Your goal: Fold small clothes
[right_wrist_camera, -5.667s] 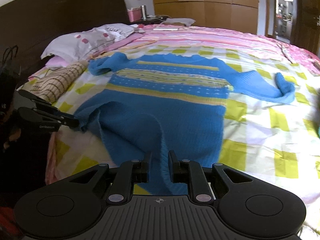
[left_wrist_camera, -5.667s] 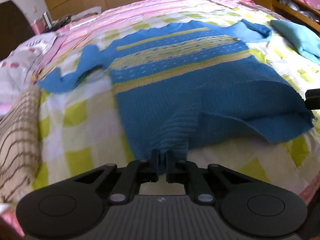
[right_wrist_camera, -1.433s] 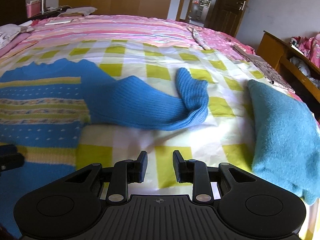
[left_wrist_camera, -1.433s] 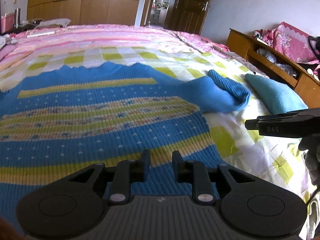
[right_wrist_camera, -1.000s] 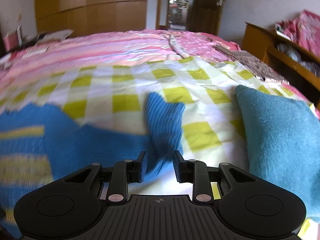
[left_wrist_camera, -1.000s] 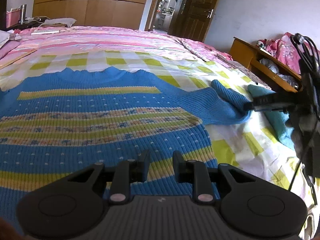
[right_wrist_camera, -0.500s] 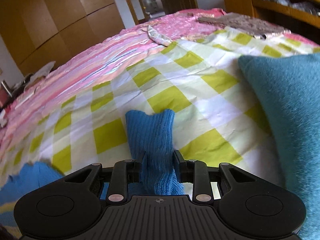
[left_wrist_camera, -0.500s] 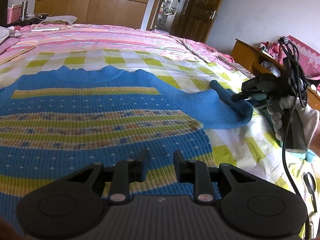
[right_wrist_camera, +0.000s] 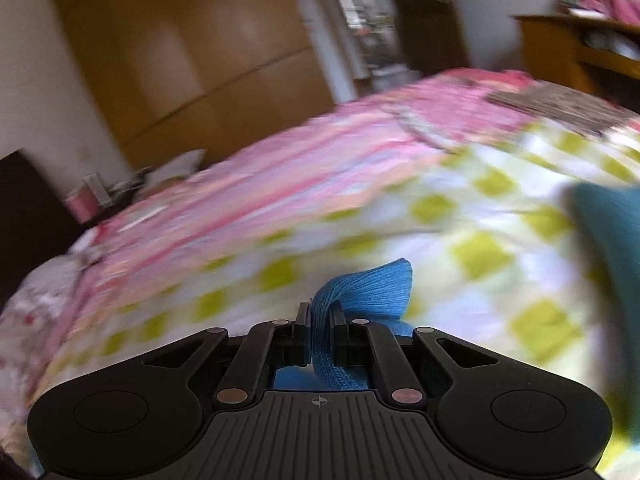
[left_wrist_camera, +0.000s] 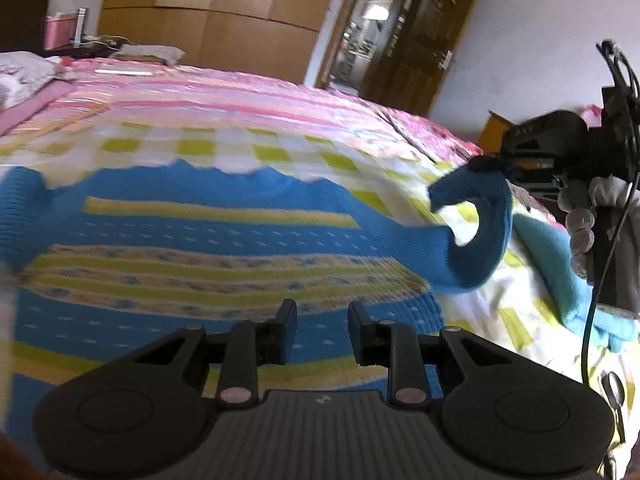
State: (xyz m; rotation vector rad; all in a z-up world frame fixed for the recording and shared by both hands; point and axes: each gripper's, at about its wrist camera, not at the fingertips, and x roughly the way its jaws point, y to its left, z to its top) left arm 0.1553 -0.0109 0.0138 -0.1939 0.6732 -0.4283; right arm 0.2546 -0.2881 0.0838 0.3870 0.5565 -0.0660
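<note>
Sweater (left_wrist_camera: 192, 248) lies flat on bed (left_wrist_camera: 240, 120), neckline at far side. Its right sleeve (left_wrist_camera: 476, 236) arches up off the bed into right gripper (right_wrist_camera: 322, 326). Left gripper (left_wrist_camera: 322, 330) sits over sweater's near part. Folded cloth (left_wrist_camera: 560, 264) lies right of sleeve.

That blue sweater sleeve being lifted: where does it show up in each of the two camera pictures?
Left wrist view: the sleeve curls up at right, its cuff pinched by the right gripper.
Right wrist view: the sleeve sits low at centre, clamped in the gripper's own jaws.
Shared landmark: the teal cloth, right of the sleeve in both.
</note>
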